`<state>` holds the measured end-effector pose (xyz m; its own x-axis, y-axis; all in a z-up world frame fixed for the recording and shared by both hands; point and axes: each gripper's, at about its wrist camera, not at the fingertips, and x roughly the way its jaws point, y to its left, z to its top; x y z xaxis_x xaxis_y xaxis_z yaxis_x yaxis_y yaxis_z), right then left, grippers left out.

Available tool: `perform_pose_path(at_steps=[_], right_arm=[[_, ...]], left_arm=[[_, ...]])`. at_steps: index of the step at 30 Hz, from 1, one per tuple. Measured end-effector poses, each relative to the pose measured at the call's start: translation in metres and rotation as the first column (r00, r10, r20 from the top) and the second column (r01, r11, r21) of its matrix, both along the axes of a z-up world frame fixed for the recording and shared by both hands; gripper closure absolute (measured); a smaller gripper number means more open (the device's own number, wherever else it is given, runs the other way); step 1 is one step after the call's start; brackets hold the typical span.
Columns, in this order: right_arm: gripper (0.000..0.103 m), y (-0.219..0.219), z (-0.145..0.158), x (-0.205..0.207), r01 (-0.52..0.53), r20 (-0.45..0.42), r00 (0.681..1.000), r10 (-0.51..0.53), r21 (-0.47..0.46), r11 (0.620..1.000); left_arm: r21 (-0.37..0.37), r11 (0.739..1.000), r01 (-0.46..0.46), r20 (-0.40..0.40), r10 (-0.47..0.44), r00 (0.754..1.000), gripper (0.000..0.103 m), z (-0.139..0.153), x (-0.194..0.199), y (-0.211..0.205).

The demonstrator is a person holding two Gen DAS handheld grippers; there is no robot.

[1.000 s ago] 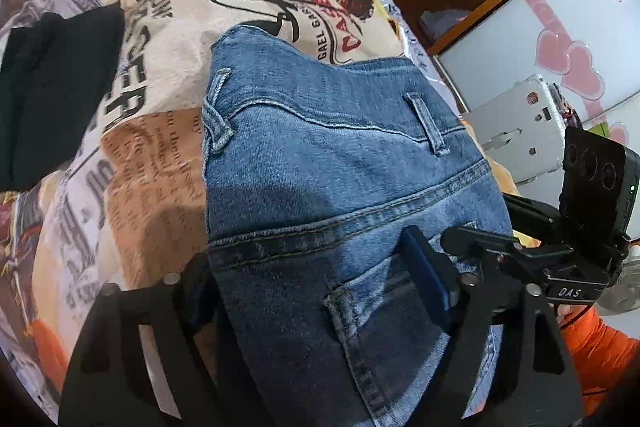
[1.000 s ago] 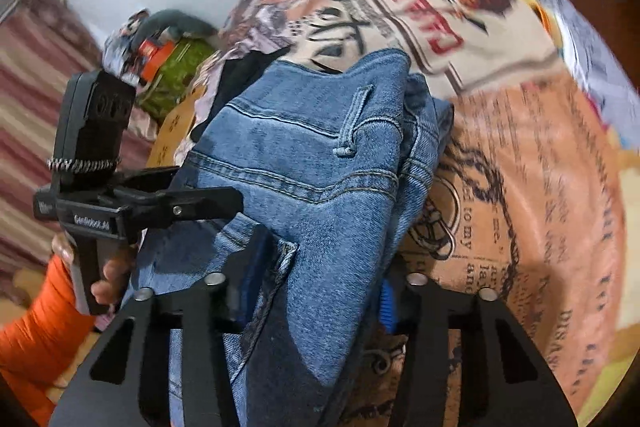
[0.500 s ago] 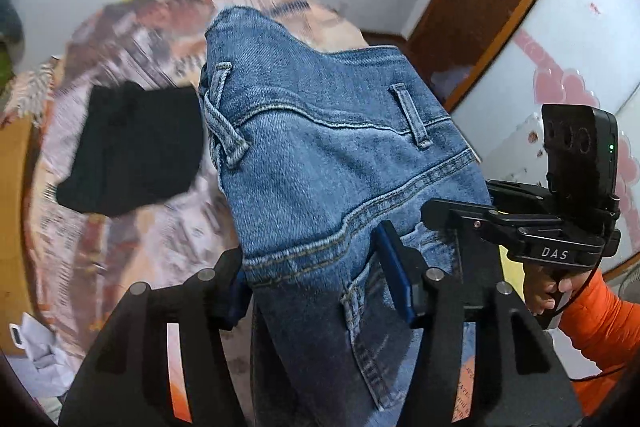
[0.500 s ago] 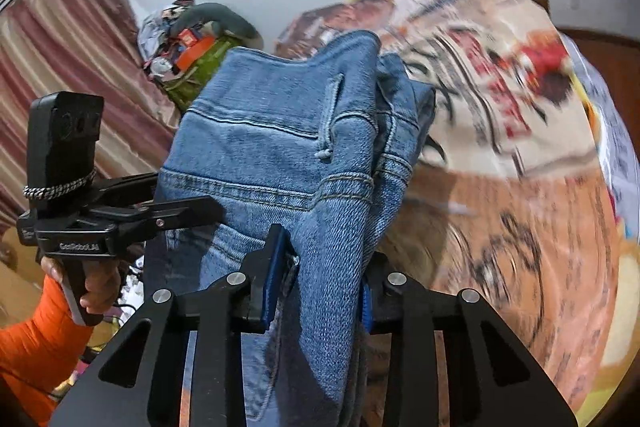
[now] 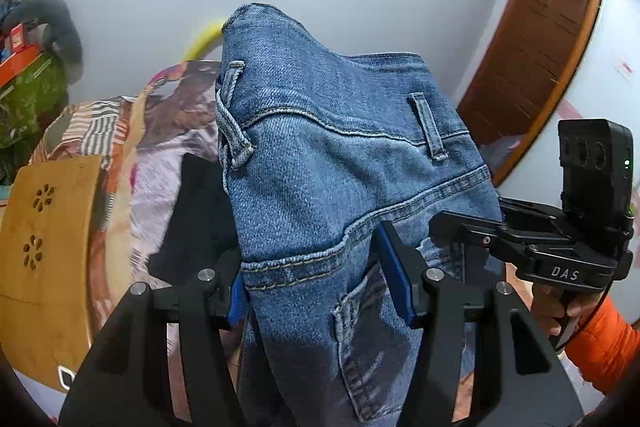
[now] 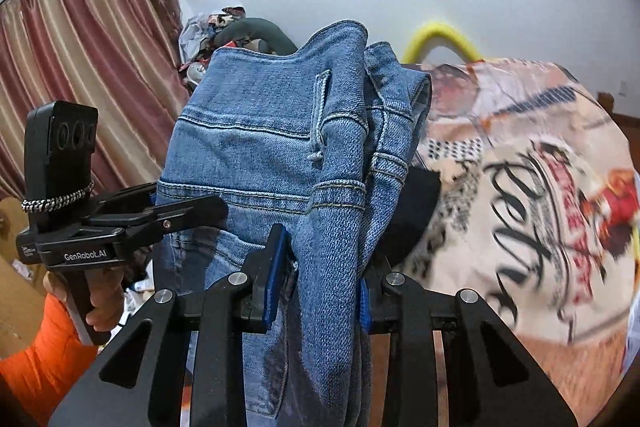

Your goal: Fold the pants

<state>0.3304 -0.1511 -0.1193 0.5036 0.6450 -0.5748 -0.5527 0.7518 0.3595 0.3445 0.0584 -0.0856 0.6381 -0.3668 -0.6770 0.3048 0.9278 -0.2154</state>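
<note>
The blue denim jeans (image 5: 340,187) are off the bed (image 6: 520,167) and hang in the air between the two tools, waistband end pointing up toward twelve o'clock in both wrist views, the rest dropping out of sight below the fingers. The left hand-held gripper (image 5: 320,291) is closed on a thick bundle of denim just under the yoke seam, blue pads pressing at either side, beside the top corner of a back pocket (image 5: 360,327) at about five o'clock. The right hand-held gripper (image 6: 320,283) pinches a narrower, folded-over stack of the same garment; its jaws stand closer together because the cloth there is edge-on. Both sets of jaws have just been closing, with denim between them. Gripping at two points near the waist probably lets the legs hang straight so the pants can be laid down flat for a fold. The fabric is heavy twill with tan topstitching, stiff belt loops (image 5: 428,127) and a doubled waistband that holds its shape. Behind, the bedspread is a smooth printed cotton with newspaper lettering, a dark garment (image 6: 412,211) lying on it near three o'clock of the jeans in the right view. An orange sleeve (image 6: 36,359) shows at eight o'clock.
</note>
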Motion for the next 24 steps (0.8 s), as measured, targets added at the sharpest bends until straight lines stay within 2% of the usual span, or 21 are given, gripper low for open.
perform_pose_path(at_steps=[7, 18, 24], right_arm=[[0.076, 0.04, -0.027, 0.06, -0.022, -0.029, 0.999, 0.02, -0.054, 0.998], [0.076, 0.066, -0.094, 0.14, 0.01, -0.12, 0.992, -0.029, -0.157, 0.988], [0.076, 0.071, -0.123, 0.173, 0.015, -0.202, 0.978, -0.052, -0.183, 0.983]], left_arm=[[0.007, 0.999, -0.037, -0.028, 0.037, 0.999, 0.047, -0.039, 0.065, 0.031], [0.015, 0.998, -0.06, -0.16, 0.062, 0.985, 0.047, -0.125, 0.162, 0.038], [0.022, 0.995, -0.093, -0.22, 0.096, 0.971, 0.047, -0.16, 0.194, 0.037]])
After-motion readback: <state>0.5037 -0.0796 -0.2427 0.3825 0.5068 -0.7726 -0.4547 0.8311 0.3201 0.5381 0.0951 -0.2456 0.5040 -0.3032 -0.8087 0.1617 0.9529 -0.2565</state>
